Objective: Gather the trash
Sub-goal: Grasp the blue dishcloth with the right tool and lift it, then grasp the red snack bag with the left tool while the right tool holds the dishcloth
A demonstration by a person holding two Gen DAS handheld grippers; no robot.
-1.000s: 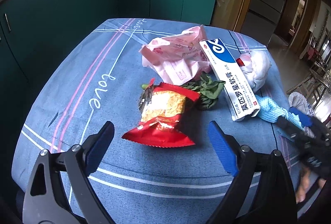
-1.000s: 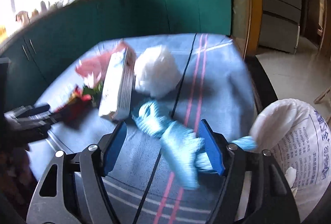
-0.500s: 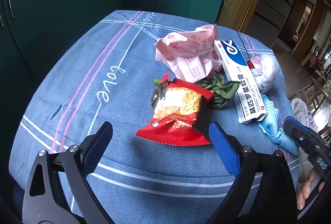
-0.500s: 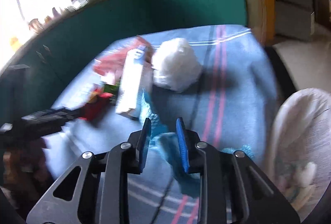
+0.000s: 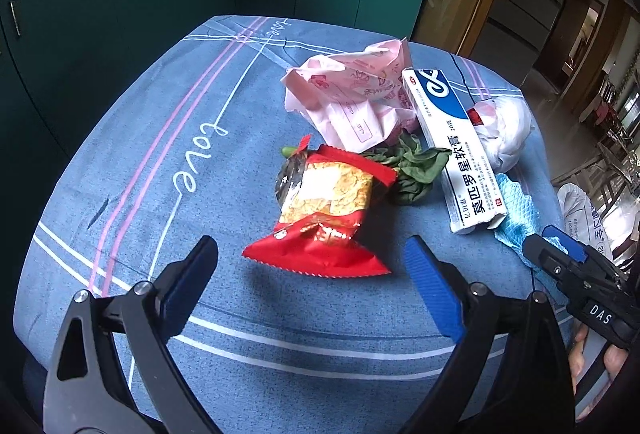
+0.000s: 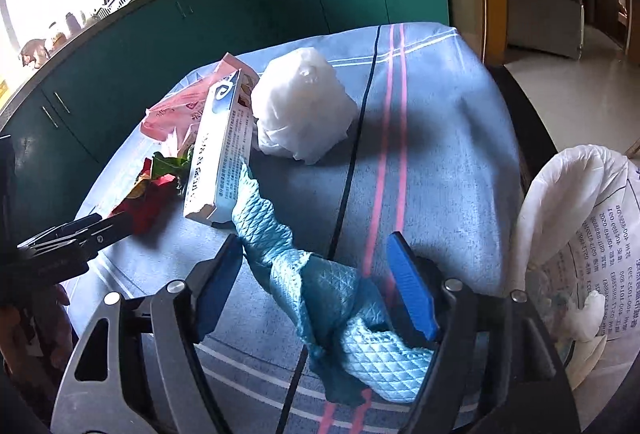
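— Where's the rubbish sitting?

— All on the table (image 5: 120, 161), on its blue striped cloth. Nearest the left gripper (image 5: 312, 288) is a red snack packet (image 5: 324, 213), lying flat just ahead of the fingers and not touched. Those jaws stand wide apart with nothing between them.

— And behind the packet?

— Some wilted green leaves (image 5: 416, 169), then a crumpled pink wrapper (image 5: 352, 93) further back. A long white box (image 5: 452, 149) lies beside the leaves, one end resting against the pink wrapper. Past the box there's a white plastic bag (image 6: 304, 109) bunched into a ball.

— What about the right side?

— The right gripper (image 6: 312, 286) hangs over a twisted light blue cloth (image 6: 316, 286). Its jaws are opening, and the cloth lies between them. The right-hand pad looks close against the cloth, the left-hand one stands clear, so it isn't pinched. The far end of the cloth touches the near end of the white box.

— Anywhere to put it all?

— A white sack (image 6: 580, 234) stands open just off the table's edge, on the right gripper's side, with something pale inside.
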